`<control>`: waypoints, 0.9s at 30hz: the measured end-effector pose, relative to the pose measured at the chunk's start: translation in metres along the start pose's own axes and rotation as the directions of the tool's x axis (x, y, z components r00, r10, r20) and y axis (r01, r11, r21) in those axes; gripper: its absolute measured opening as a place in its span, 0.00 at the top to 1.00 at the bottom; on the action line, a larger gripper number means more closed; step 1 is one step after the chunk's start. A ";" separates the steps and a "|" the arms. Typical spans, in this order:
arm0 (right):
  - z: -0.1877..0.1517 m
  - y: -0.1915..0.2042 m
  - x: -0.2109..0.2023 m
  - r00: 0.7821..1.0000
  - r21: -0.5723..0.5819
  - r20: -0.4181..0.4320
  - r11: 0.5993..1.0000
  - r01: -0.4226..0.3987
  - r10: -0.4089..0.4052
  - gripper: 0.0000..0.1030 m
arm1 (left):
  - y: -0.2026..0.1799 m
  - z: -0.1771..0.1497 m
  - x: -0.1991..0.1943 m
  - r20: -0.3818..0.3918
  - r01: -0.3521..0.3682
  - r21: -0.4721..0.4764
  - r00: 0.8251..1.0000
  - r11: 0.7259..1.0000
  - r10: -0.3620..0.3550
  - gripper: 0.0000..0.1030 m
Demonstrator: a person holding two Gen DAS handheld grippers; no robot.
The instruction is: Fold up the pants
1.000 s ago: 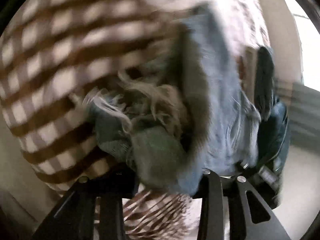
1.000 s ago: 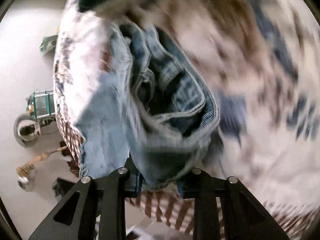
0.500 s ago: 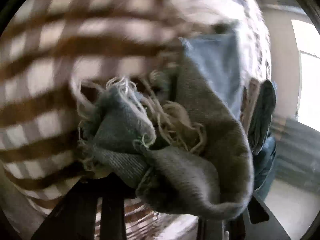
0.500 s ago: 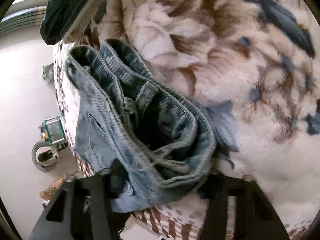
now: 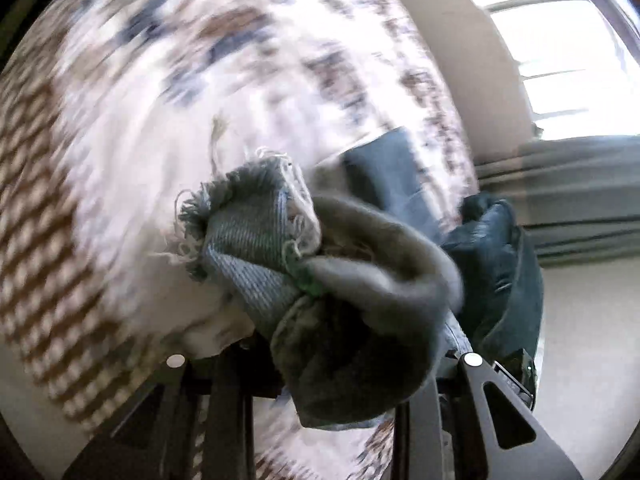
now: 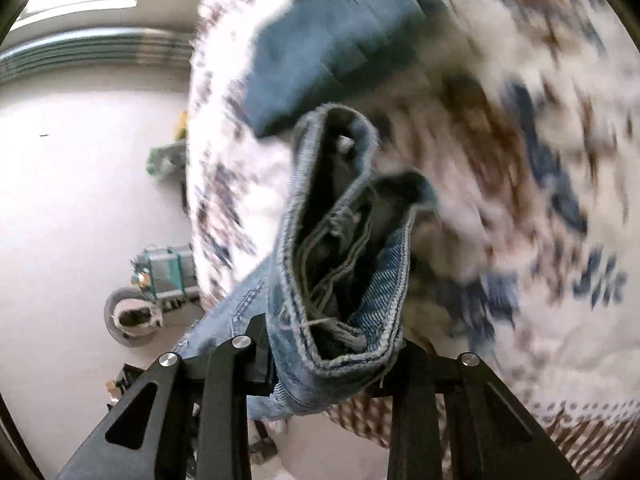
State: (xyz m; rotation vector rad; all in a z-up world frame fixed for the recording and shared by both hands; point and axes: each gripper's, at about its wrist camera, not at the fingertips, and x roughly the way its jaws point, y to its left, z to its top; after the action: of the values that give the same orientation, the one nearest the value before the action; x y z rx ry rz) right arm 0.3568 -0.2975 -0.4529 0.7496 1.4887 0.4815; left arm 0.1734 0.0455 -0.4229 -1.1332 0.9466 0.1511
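Note:
The pants are light blue jeans with frayed hems. My left gripper (image 5: 320, 364) is shut on the bunched frayed leg ends (image 5: 256, 236), held above the bed. My right gripper (image 6: 332, 356) is shut on the folded waistband (image 6: 340, 248), with the rest of the jeans hanging down past its left finger. Both views are blurred by motion. A folded dark blue garment (image 6: 332, 40) lies on the floral bedcover (image 6: 520, 120) ahead of the right gripper; it also shows in the left wrist view (image 5: 392, 172).
The bed has a floral cover (image 5: 200, 80) with a brown checked edge (image 5: 28, 200). A dark garment (image 5: 504, 272) hangs at its right in the left view. Small items and a round object (image 6: 132, 316) sit on the pale floor. A window lies beyond.
Both grippers have swung with the jeans, so the bed's floral top and the folded dark blue garment now fill the views. Both grips have held.

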 end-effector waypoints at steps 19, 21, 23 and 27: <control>0.247 -0.008 -0.026 0.922 0.034 0.386 0.998 -0.057 0.039 0.72 | -0.113 0.217 0.311 -0.249 0.216 0.179 0.954 0.960 -0.168 0.76; 0.245 -0.046 -0.002 0.936 0.111 0.352 0.992 -0.059 0.016 0.72 | -0.084 0.208 0.324 -0.277 0.184 0.152 0.951 0.971 -0.136 0.77; 0.235 -0.073 0.015 0.943 0.169 0.333 0.982 -0.085 0.025 0.72 | -0.067 0.196 0.320 -0.268 0.188 0.144 0.953 0.972 -0.144 0.77; 0.226 -0.085 0.025 0.944 0.194 0.328 0.976 -0.103 0.034 0.72 | -0.061 0.184 0.303 -0.250 0.190 0.157 0.957 0.969 -0.147 0.77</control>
State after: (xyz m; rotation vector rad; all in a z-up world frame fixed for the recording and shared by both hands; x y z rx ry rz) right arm 0.5678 -0.3729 -0.5472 0.9993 1.2179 0.2398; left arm 0.4983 0.0643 -0.5766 -1.0732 1.0456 -0.2104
